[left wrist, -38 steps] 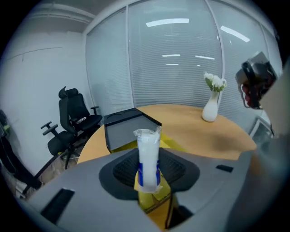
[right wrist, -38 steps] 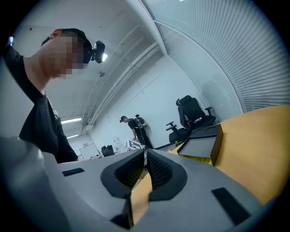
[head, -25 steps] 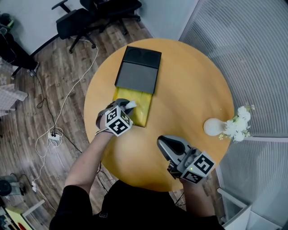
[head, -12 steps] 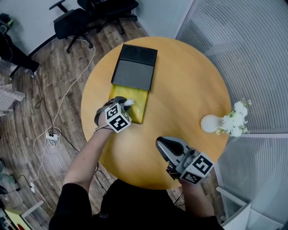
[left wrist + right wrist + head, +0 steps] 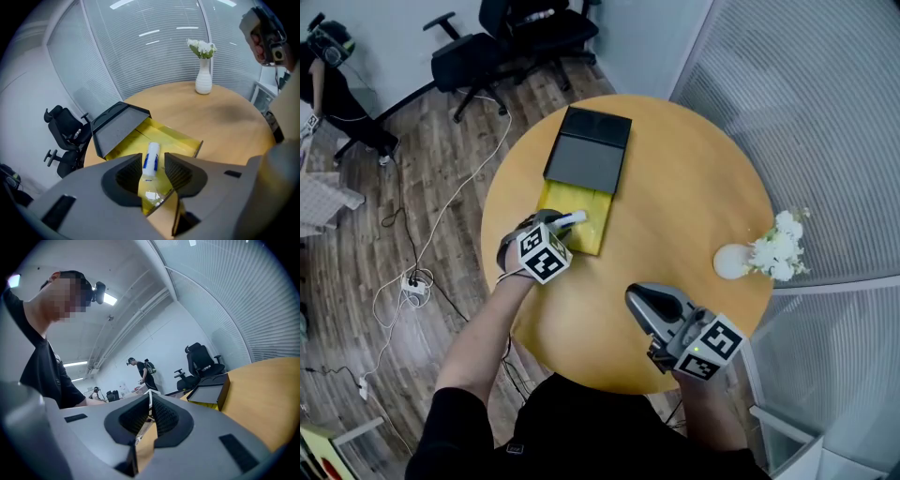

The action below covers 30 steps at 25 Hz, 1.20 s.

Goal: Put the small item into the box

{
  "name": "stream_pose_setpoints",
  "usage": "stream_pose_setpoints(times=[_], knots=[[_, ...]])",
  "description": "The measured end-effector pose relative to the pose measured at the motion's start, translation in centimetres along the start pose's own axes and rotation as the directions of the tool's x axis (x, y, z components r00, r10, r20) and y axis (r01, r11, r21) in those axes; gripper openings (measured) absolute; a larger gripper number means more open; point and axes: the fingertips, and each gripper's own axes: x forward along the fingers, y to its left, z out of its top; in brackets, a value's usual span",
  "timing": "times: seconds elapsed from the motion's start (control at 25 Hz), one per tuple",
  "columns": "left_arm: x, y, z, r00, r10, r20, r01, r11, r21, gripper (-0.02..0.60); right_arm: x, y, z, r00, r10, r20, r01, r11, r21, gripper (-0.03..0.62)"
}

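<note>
Now, left to right:
- Left gripper: its jaws have just been opening and are standing wide apart, gripping nothing, hovering over the box's near end.
- Tube: a second ago it was sitting at the jaw tips; it is now lying loose on the box's yellow floor. The placement is looking done.
- Tube's look: slim and white, carrying a blue label, pointing lengthwise toward the dark sleeve.
- Box: a yellow tray sticking out of that sleeve.
- Right gripper: its jaws are sitting closed, holding nothing, well apart from the box.
</note>
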Motion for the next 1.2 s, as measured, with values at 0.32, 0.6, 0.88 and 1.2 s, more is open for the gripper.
stream_pose_setpoints(times=[0.32, 0.6, 0.88, 1.2], knots=[[-9.3, -0.8, 1.6, 0.989, 0.098, 0.113, -0.071, 0.973, -0.22, 0.123, -1.0, 4.3, 2.1, 0.997, 0.082, -0.005, -0.082, 0.995, -0.055, 0.038], [-15.6, -2.8, 2.5, 0.961, 0.2, 0.19, -0.123, 0.927, -0.355, 0.089, -2.3, 6.1, 2.9, 0.987, 0.162, 0.001, -0.161, 0.983, -0.093, 0.038], [-22.2, -4.5, 3.7, 0.915, 0.263, 0.307, -0.073, 0.855, -0.514, 0.078, -3.0, 7.4, 4.1, 0.977, 0.212, 0.034, -0.207, 0.971, -0.12, 0.038], [-28.2, -5.3, 3.2, 0.861, 0.316, 0.398, -0.054, 0.836, -0.546, 0.066, -1.8, 9.5, 4.2, 0.973, 0.222, 0.065, -0.211, 0.966, -0.152, 0.038]])
